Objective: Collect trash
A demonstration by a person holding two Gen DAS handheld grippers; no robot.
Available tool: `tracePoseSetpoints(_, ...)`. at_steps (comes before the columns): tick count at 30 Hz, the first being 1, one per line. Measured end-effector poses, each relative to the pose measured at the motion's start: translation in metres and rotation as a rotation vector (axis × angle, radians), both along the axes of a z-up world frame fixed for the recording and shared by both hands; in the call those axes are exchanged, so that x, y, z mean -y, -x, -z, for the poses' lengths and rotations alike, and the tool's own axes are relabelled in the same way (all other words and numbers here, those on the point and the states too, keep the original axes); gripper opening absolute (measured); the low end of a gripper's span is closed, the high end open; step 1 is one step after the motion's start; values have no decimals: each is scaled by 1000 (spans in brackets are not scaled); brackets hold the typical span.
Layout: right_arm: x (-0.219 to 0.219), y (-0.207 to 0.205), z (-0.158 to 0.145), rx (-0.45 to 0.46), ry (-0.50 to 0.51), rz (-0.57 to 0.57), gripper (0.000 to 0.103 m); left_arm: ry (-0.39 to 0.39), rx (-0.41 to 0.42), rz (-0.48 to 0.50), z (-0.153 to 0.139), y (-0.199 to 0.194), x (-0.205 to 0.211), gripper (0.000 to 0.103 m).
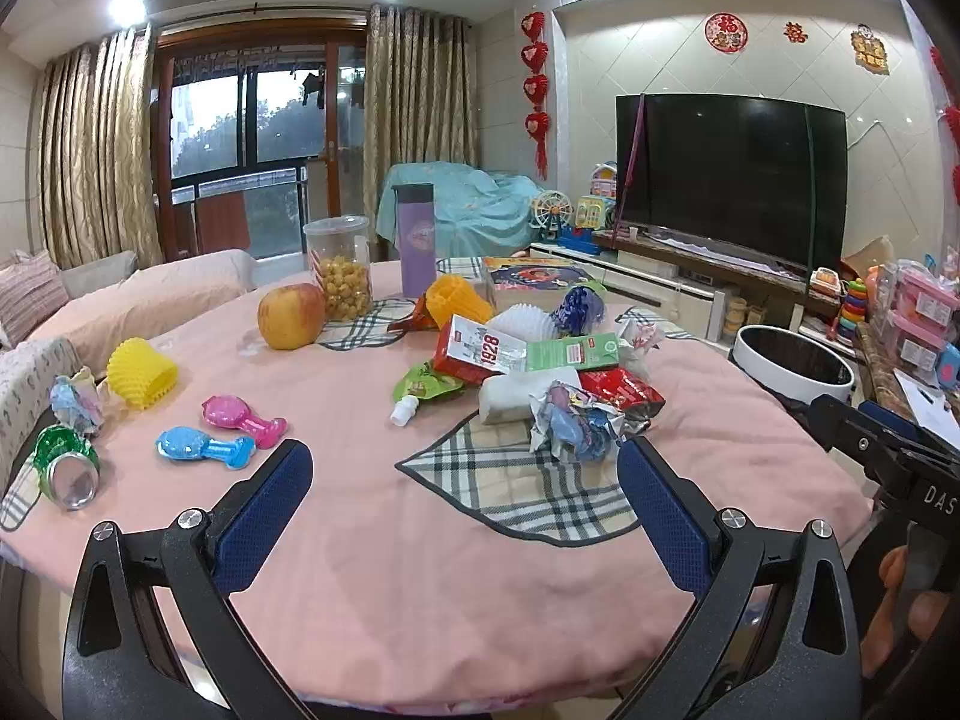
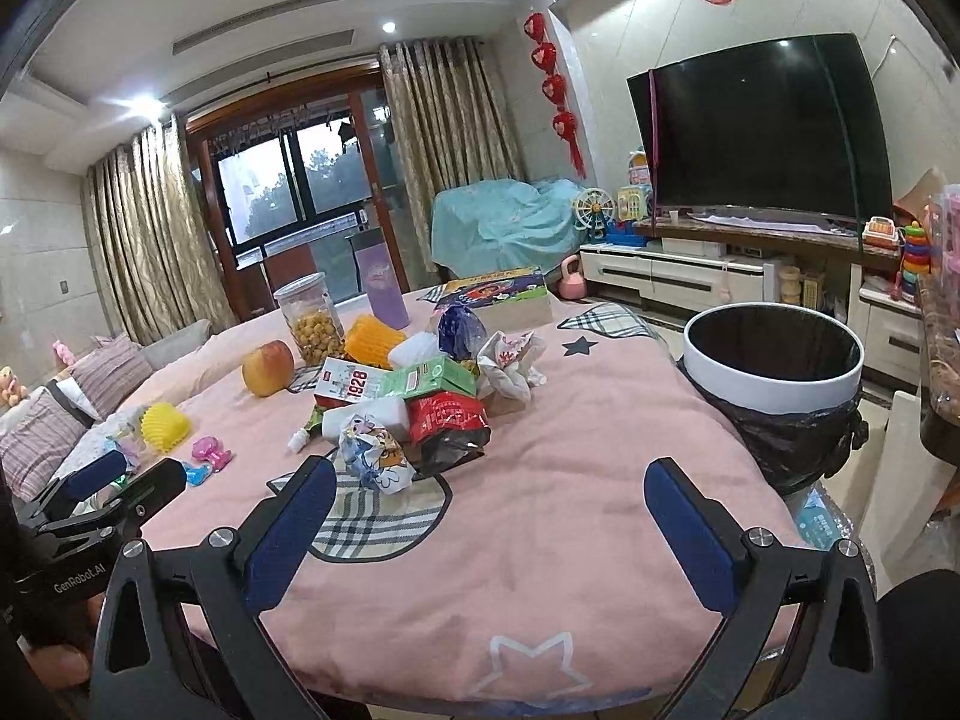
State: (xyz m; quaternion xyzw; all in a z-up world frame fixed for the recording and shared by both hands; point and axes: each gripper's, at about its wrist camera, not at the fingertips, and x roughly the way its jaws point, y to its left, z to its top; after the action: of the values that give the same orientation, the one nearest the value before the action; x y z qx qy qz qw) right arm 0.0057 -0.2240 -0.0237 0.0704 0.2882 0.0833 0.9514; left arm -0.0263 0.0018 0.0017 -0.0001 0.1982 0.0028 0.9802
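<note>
A heap of trash lies mid-table: a crumpled cartoon wrapper (image 1: 570,423) (image 2: 375,450), a red snack bag (image 1: 624,393) (image 2: 447,420), a red-white "1928" carton (image 1: 480,351) (image 2: 348,384), a green carton (image 1: 573,353) (image 2: 429,381) and a green spout pouch (image 1: 420,390). A crushed green can (image 1: 66,465) and another wrapper (image 1: 75,405) lie far left. The white bin with black liner (image 2: 774,375) (image 1: 792,366) stands off the table's right edge. My left gripper (image 1: 465,492) and right gripper (image 2: 489,507) are open, empty, near the front edge.
On the pink tablecloth (image 1: 372,540) also sit an apple (image 1: 291,315), a snack jar (image 1: 339,267), a purple tumbler (image 1: 414,240), yellow foam nets (image 1: 144,381), pink and blue toys (image 1: 240,420) and a box (image 2: 498,294). A TV (image 2: 762,132) is behind.
</note>
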Motion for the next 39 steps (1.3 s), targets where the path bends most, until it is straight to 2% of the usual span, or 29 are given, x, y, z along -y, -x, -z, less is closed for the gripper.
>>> tracePoseSetpoints(20,-1,1,1,-9,-10,-6,103,10,-7,-2,3,0,-2,103)
tracePoseSetpoints(39,6,-11,12,-74,-32,-10,103,41,-87,11,20,-22,-10,103)
